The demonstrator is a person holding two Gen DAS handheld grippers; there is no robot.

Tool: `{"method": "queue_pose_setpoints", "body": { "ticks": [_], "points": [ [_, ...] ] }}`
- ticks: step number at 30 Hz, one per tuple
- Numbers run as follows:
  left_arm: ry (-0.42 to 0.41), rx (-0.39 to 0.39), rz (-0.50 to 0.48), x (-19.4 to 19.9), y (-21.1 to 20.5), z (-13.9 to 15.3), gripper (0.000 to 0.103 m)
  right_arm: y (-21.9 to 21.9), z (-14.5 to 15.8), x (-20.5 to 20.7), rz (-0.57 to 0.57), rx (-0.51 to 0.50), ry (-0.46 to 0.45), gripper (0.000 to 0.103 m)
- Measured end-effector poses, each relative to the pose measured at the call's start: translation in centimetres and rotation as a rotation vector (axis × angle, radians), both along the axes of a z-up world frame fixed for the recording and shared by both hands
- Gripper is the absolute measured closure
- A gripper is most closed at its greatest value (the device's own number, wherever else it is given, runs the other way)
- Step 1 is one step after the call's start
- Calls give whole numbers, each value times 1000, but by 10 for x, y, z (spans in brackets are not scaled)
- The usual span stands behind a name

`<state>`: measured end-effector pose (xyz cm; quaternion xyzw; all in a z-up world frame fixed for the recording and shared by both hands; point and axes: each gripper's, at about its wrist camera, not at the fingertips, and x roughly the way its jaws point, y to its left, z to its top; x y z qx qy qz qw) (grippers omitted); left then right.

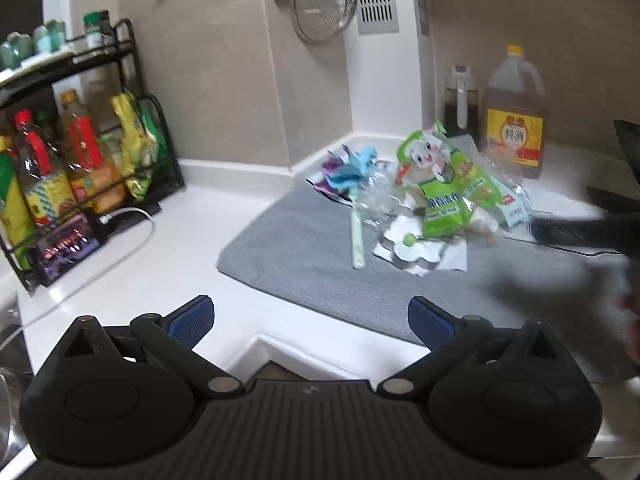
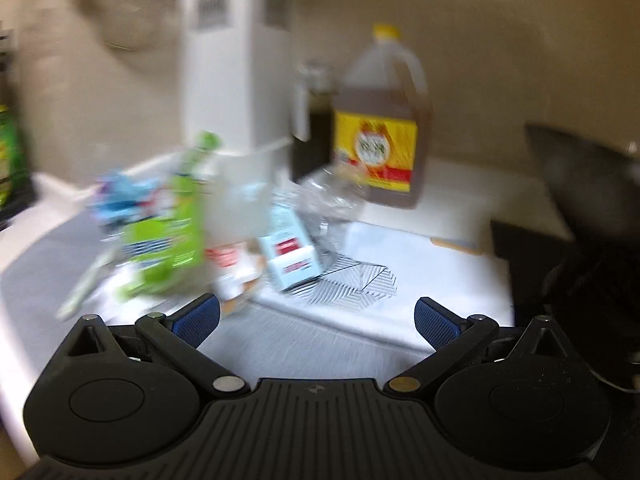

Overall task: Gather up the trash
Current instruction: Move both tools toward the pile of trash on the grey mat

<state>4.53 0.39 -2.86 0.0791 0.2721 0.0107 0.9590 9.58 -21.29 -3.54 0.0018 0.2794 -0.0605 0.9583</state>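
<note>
A pile of trash lies on a grey mat (image 1: 304, 264): a green snack bag (image 1: 444, 196), a blue and purple wrapper (image 1: 344, 172), clear crinkled plastic (image 1: 380, 196), a white stick (image 1: 357, 240), torn white paper (image 1: 416, 252) and a small white and red box (image 1: 510, 204). My left gripper (image 1: 311, 322) is open and empty, near the counter's front edge, well short of the pile. My right gripper (image 2: 317, 320) is open and empty, just in front of the pile; the green bag (image 2: 172, 236) and the small box (image 2: 290, 260) show blurred ahead of it.
A large amber bottle with a yellow label (image 1: 514, 120) and a dark bottle (image 1: 460, 104) stand at the back wall. A black rack (image 1: 80, 148) with bottles and packets stands at the left. A white cable (image 1: 120, 248) lies on the white counter. A dark pan (image 2: 580, 184) sits at the right.
</note>
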Motion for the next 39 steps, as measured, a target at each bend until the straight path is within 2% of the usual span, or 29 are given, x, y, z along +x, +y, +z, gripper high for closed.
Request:
{"method": "queue_pose_setpoints", "body": {
  "ticks": [6, 10, 13, 18, 25, 39],
  "points": [
    [7, -7, -14, -17, -5, 8, 0, 15, 34, -92, 80, 57, -27, 0],
    [-14, -15, -37, -37, -9, 17, 0, 22, 54, -131, 121, 33, -75, 0],
    [-28, -31, -42, -52, -10, 23, 0, 21, 61, -144, 143, 41, -79, 0],
    [-41, -38, -40, -70, -10, 30, 0, 17, 68, -157, 124, 70, -79, 0],
    [-65, -34, -47, -82, -8, 37, 0, 17, 75, -172, 120, 50, -110, 0],
    [-53, -48, -40, -64, 3, 33, 0, 21, 71, -158, 132, 59, -95, 0]
  ]
}}
